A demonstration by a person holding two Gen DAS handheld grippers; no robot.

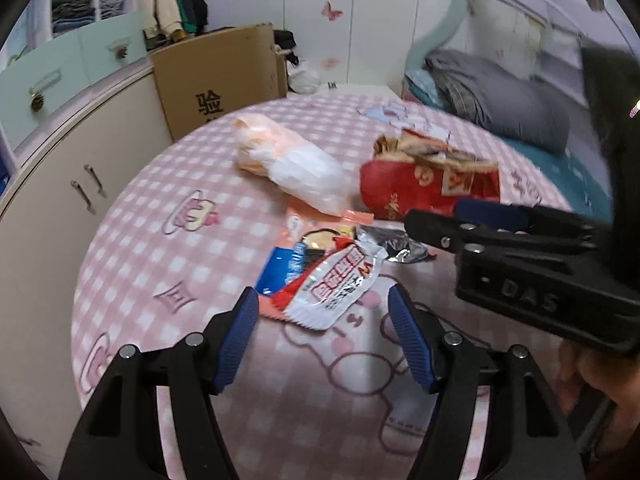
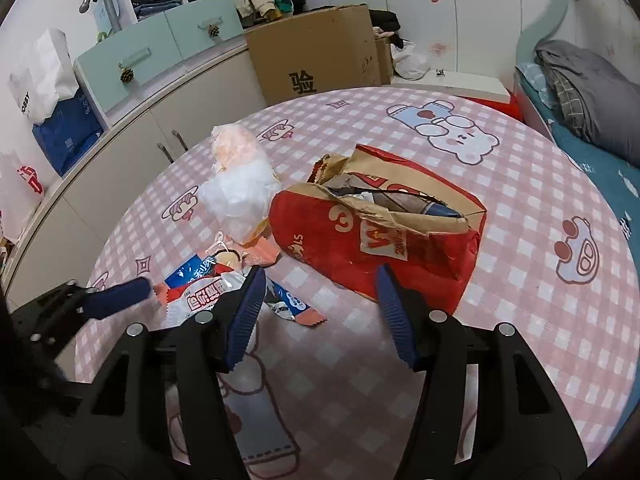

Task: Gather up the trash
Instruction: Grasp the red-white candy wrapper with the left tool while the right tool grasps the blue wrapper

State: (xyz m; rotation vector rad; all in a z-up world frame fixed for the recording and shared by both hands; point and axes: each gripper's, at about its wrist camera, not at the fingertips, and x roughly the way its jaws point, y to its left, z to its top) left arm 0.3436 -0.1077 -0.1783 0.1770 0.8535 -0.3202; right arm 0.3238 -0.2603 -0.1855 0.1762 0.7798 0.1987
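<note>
We see a bedroom, with a pink checked cloth (image 2: 500, 184) printed with cartoon bears covering the table. Our left gripper (image 1: 323, 300) stands wide, empty, with a white-and-red snack wrapper (image 1: 340, 280) lying just ahead between its fingertips, not pinched. Our right gripper (image 2: 320, 280) is also parted and holds nothing; the torn red paper bag (image 2: 376, 236), stuffed with trash, sits directly before it. Left of the bag lies a crumpled clear plastic bag (image 2: 240, 196). Beyond, a cardboard box (image 2: 312, 52) reads "验".
</note>
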